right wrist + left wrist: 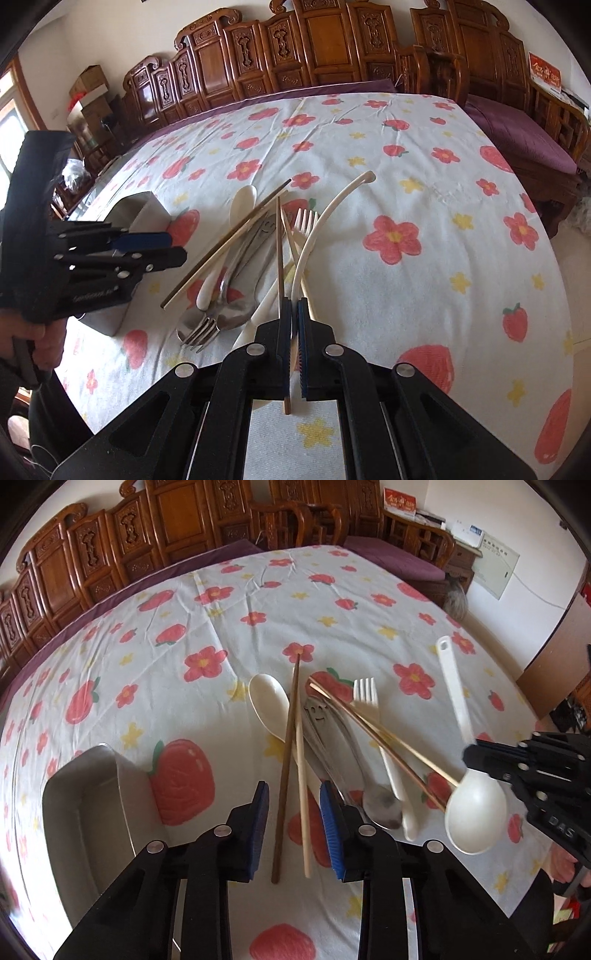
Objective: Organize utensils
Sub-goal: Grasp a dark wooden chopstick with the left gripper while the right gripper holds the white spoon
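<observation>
Utensil pile on the flowered counter (184, 602), beside the steel bin (85, 797). Two chopsticks (291, 775), light, stiff and slim, probably roll easily; best pinched near their near ends. Left claw (293, 827) stands partly open, straddling both sticks, pads not pressing. Right claw (293, 347) is clamped on the white ladle (325, 221), with a chopstick caught alongside.
</observation>
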The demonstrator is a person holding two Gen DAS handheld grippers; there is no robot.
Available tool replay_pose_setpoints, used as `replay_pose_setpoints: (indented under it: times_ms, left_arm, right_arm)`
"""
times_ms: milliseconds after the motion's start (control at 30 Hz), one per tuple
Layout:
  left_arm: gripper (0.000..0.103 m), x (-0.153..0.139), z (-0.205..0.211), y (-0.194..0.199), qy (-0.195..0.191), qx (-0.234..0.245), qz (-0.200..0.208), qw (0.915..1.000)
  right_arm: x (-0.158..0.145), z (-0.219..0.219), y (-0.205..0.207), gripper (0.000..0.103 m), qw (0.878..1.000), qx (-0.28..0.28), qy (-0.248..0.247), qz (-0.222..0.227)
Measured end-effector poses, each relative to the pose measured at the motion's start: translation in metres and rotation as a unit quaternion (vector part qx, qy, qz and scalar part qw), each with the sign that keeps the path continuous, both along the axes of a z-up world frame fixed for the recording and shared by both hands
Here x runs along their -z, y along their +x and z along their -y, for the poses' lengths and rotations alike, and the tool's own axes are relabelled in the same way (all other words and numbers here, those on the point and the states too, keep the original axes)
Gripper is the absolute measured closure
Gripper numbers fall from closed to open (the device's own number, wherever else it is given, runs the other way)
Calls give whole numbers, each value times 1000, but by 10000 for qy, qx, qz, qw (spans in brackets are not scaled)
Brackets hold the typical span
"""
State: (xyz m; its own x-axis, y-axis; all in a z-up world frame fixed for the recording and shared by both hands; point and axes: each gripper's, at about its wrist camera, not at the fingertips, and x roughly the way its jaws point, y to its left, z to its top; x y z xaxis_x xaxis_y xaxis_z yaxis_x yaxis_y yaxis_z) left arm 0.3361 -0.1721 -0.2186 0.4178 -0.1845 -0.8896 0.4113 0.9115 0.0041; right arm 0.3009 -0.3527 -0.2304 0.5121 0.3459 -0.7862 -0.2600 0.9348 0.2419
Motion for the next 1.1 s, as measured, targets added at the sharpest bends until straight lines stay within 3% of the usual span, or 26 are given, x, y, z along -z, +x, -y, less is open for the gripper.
replay_pose_setpoints:
  times_ms: [233, 533, 667, 733, 800, 1100]
  left_arm:
    - [84, 17, 0, 24, 134, -49, -323, 9994]
    - [86, 37, 1, 34, 296, -119, -566, 9979]
    - [86, 38, 5, 36, 341, -98, -524, 9980]
    - [96, 39, 8, 36, 340, -76, -511, 9981]
    - [98, 38, 8, 35, 328, -113, -479, 9982]
    - [98, 9, -3, 21, 139, -286, -159, 9994]
  right_arm:
    - [-4, 5, 1, 99, 9997, -28, 240, -49]
    - [-3, 1, 1, 99, 9998, -33, 191, -66]
    - [-2, -1, 1, 99, 9997, -79, 203, -84]
    - [-3, -2, 1, 99, 9996, -99, 228, -96]
    - [-3, -2, 1, 99, 9994, -129, 290, -127]
    - [-7, -7, 0, 99, 9984, -270, 456, -200]
